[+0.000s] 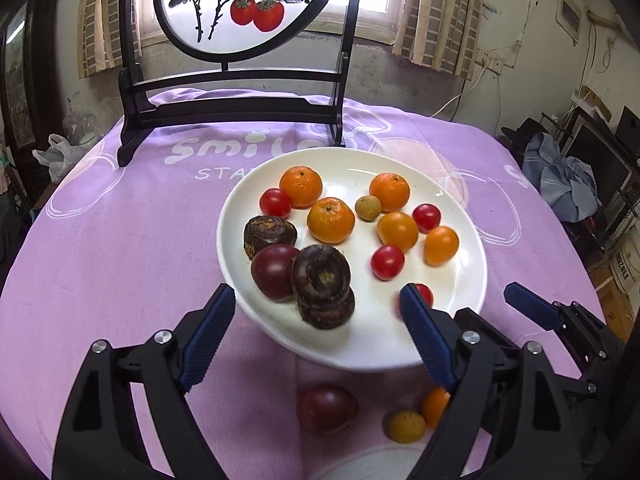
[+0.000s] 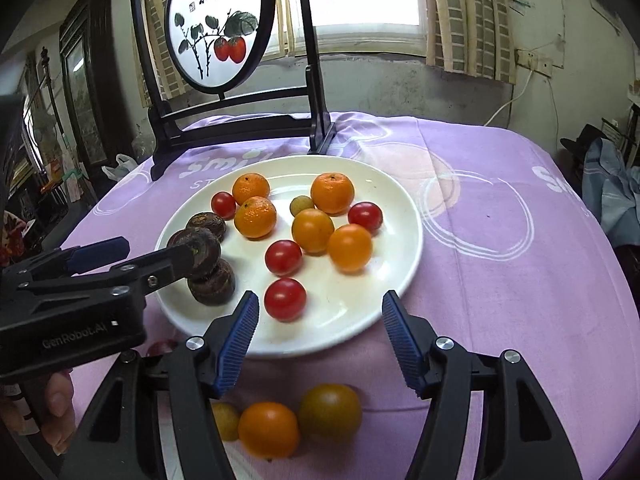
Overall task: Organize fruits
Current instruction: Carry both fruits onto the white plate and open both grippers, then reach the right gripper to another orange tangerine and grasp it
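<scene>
White plate (image 2: 400, 216) on the lilac cloth (image 2: 500, 280) holds three mandarins, three water chestnuts, four red cherry tomatoes, two orange tomatoes, one dark tomato (image 1: 274, 272) and a longan (image 2: 301, 205).

Left gripper (image 1: 318, 304): jaws apart, nothing between them, over the stacked water chestnuts (image 1: 322, 292).

Right gripper (image 2: 318, 312): released, empty, near one cherry tomato (image 2: 285, 299).

I'd centre on one fruit before closing, clear of its neighbours.

Loose fruit lies on the cloth nearer me.

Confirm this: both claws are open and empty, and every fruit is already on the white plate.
Not every fruit. Both claws, left and right, are open and empty, but the right wrist view shows three fruits on the purple cloth in front of the plate.
</scene>
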A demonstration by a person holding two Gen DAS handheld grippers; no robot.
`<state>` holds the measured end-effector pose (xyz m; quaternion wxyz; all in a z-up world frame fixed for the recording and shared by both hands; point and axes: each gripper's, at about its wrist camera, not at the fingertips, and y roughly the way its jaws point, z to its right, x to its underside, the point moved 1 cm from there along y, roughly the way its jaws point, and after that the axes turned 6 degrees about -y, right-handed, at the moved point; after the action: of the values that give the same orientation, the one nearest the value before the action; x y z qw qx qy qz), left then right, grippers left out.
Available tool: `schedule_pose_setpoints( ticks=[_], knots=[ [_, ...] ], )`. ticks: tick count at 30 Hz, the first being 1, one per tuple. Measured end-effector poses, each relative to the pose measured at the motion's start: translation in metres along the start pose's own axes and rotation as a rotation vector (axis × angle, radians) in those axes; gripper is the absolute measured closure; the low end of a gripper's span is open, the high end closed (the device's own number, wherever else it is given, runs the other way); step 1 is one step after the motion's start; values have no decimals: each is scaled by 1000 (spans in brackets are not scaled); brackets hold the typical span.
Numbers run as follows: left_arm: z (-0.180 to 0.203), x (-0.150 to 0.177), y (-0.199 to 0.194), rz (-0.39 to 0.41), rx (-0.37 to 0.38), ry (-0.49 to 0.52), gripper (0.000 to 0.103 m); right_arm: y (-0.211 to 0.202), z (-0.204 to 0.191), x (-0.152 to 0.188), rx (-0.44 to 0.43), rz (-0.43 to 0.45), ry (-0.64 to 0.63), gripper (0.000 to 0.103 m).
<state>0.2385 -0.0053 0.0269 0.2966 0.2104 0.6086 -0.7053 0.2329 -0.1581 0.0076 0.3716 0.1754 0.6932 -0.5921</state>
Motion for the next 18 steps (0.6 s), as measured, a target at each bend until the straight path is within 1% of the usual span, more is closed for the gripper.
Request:
schedule_pose_setpoints(
  ticks=[5, 7, 8, 9, 11, 15, 18],
  knots=[
    [2, 14, -16, 9, 3, 3, 16, -17, 2, 13, -6, 4, 11, 37],
    [3, 21, -22, 6, 10, 6, 16, -24, 3, 18, -9, 10, 19, 36],
    [4, 26, -24, 6, 15, 10, 16, -27, 3, 20, -9, 12, 23, 32],
    [4, 30, -26, 8, 17, 15, 15, -30, 3, 23, -9, 16, 26, 31],
    [4, 38, -30, 11, 14, 14, 15, -33, 1, 30, -5, 11, 17, 31],
    [-1, 52, -33, -17, 32, -16, 15, -39, -2, 44, -5, -2, 12, 31],
    [-5, 63, -36, -21, 26, -20, 15, -43, -3, 52, -7, -8, 8, 31]
  ],
)
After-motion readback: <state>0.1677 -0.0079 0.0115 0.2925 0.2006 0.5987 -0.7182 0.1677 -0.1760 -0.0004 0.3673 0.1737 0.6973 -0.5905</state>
